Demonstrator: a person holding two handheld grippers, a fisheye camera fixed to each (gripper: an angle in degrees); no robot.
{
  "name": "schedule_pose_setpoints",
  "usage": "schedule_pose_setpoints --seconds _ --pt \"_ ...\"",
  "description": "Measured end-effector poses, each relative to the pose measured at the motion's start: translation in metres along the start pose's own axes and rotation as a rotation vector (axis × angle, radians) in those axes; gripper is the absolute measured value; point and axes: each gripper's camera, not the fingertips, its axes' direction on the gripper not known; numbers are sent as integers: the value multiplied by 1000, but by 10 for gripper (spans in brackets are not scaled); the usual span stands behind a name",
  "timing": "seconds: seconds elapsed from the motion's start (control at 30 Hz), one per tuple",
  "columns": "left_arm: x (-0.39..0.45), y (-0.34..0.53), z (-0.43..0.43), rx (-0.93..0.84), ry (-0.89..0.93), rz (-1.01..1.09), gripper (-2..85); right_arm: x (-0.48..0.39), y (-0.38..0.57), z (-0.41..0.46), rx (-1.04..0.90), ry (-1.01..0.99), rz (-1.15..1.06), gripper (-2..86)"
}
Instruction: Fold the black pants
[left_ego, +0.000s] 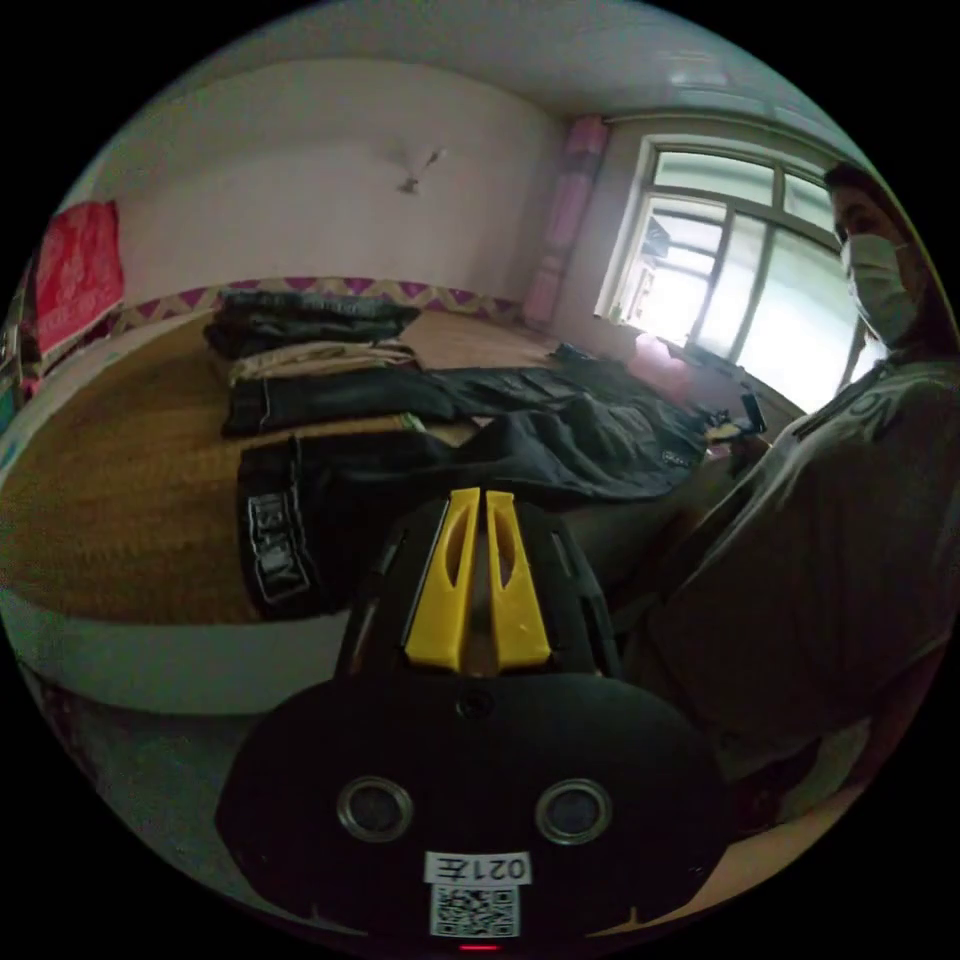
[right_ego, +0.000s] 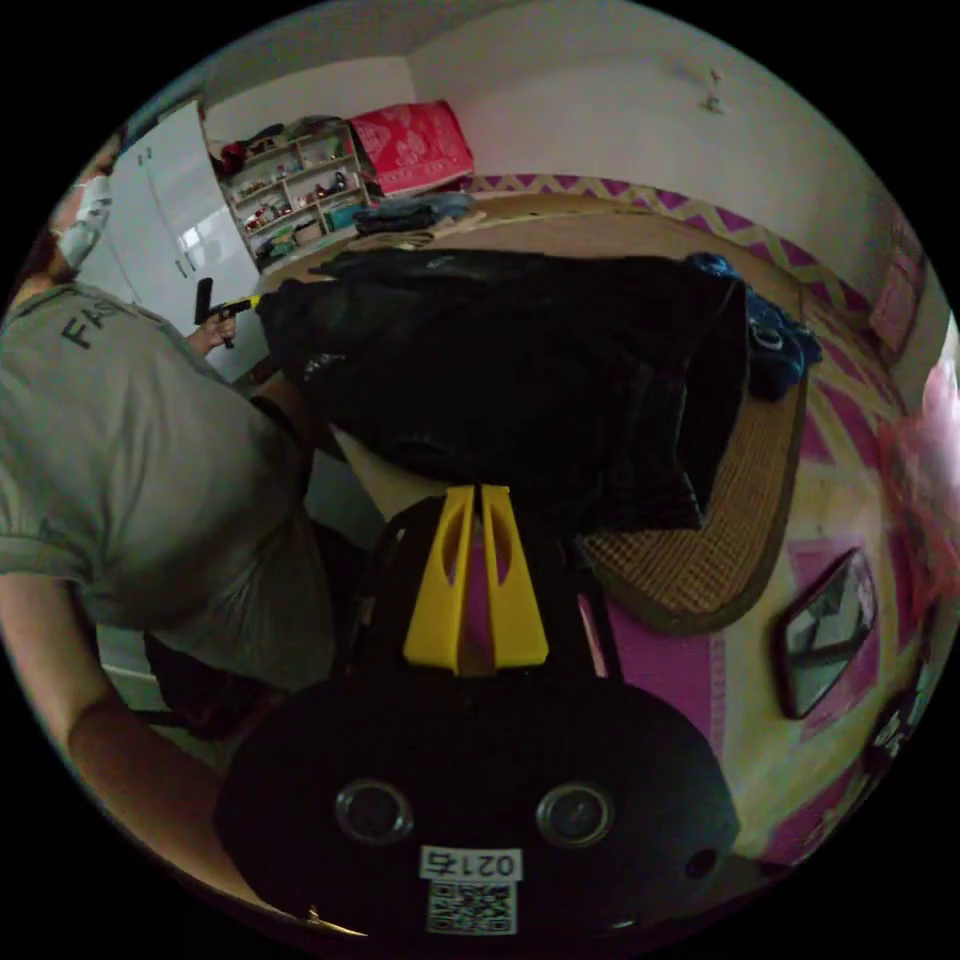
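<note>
- In the left gripper view my left gripper (left_ego: 478, 492) is held off the edge of the woven mat (left_ego: 120, 500), its yellow jaws drawn together with only a thin slit between them and nothing caught there.
- The black pants (left_ego: 470, 455) lie spread across the near part of the mat, just beyond the jaw tips; I see no contact between them.
- One end of the pants, with white lettering, hangs at the mat's near edge.
- Farther onto the mat a second dark garment (left_ego: 340, 398) lies flat, and beyond it sits a pile of folded clothes (left_ego: 305, 325).
- A person in a grey T-shirt (left_ego: 830, 560) stands just beside the mat, on the window (left_ego: 740, 285) side.
- In the right gripper view my right gripper (right_ego: 476, 488) is likewise clenched on nothing, jaws nearly meeting, its tips at the near hem of the black pants (right_ego: 520, 380).
- From this view the pants cover most of the mat (right_ego: 700, 560), which shows bare at its rounded corner.
- A blue garment (right_ego: 775, 345) lies on the mat, touching the pants' far edge.
- A small framed mirror (right_ego: 828, 630) rests off the mat, near that rounded corner.
- Beyond the mat stand a shelf unit (right_ego: 295, 190) and a white cabinet (right_ego: 175, 220).
- The person's T-shirt (right_ego: 150, 470) is beside the mat.
</note>
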Motion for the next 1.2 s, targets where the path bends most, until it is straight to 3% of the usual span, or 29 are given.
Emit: schedule_pose_setpoints --seconds 0.13,0.23,0.33,0.4,0.47,0.5,0.53,0.6,0.67,0.87,1.03,1.2 --pt "-22 15 -8 84 50 -103 -7 15 14 -15 128 -10 79 -8" --pt "-35 14 -27 168 81 -149 -4 19 15 -23 116 5 84 -7" --pt "-65 20 -66 379 -102 -316 8 24 15 -32 107 10 92 -7" --pt "-81 9 -68 311 -274 -379 80 29 15 -36 109 6 104 -7" --pt "-100 -9 -52 123 -342 -390 125 32 17 -40 113 4 113 -6" --pt "-109 -17 -36 8 -342 -392 118 35 18 -44 116 0 119 -6" --pt "-107 -23 -35 12 -449 -390 89 37 19 -47 119 -3 125 -6" --pt "-111 -35 -27 -58 -430 -361 27 40 21 -51 123 -4 134 -6" --pt "-117 -46 -30 -62 -424 -362 4 41 22 -55 125 3 140 -6" --pt "-125 -105 -71 145 -370 -288 -8 38 16 -71 113 24 132 -6" --pt "-184 -90 -16 -150 -392 -434 -9 34 6 -65 62 52 98 -6" --pt "-188 -70 -23 -53 -329 -491 -9 35 7 -75 57 51 115 0"
